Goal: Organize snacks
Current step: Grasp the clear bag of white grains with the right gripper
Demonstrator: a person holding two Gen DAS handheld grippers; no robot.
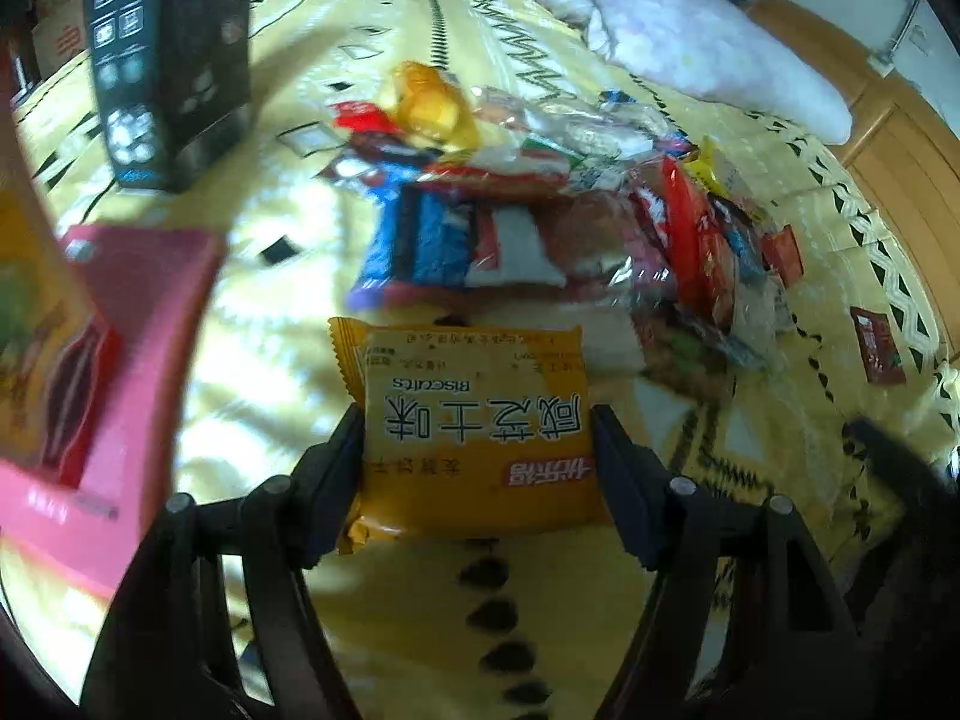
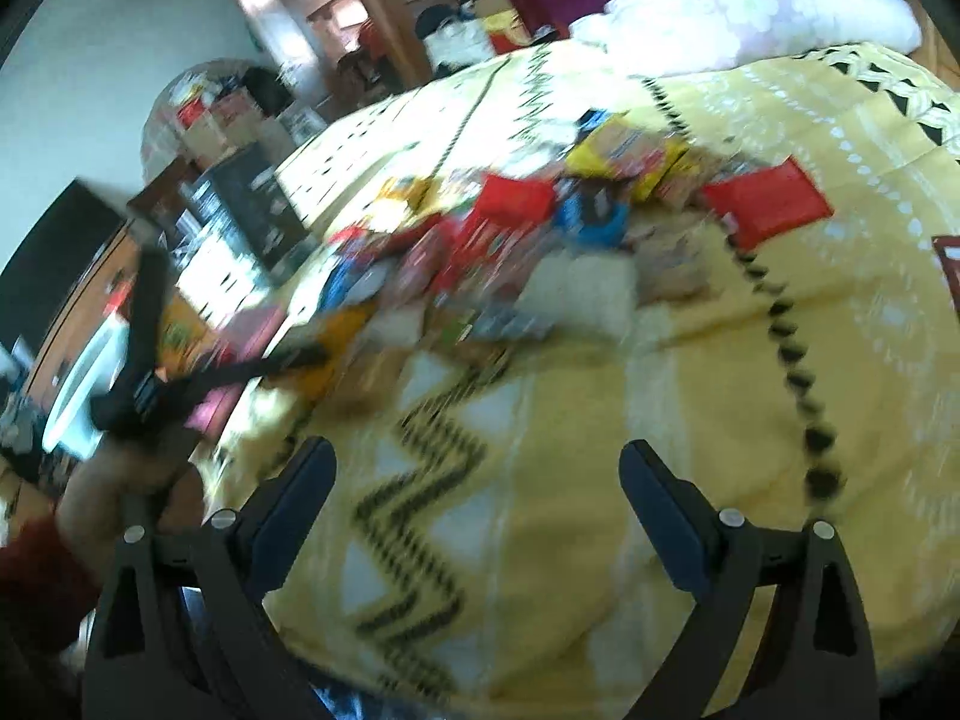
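Holding the orange biscuit packet (image 1: 477, 426) between its two pads, the left gripper (image 1: 477, 450) is clamped on the packet's sides, and the packet sits at about 6 o'clock in the left wrist view, lowest and nearest to the camera. It seems to rest on or just above the yellow bed cover (image 1: 270, 360); I cannot tell which.

The right gripper (image 2: 480, 516) has its jaws wide apart with nothing between them, only the cover (image 2: 750, 396) below it.

A little farther, at 9 o'clock in the left wrist view, a pink box (image 1: 138, 324) lies on the cover, partly out of the picture. In the middle, going toward 2 o'clock, the pile of snacks (image 1: 540, 204) is still mixed: blue, red, yellow and clear wrappers lie one over another. One small dark red packet (image 1: 877, 345) lies alone at 3 o'clock.

Farther still, at 10 o'clock, a black box (image 1: 168, 60) stands upright. At 1 o'clock a white pillow (image 1: 708, 48) lies at the far edge.

I judge the task to be in its early part. One packet is in hand, but no sorted group shows clearly, and nearly the whole pile is left to sort.
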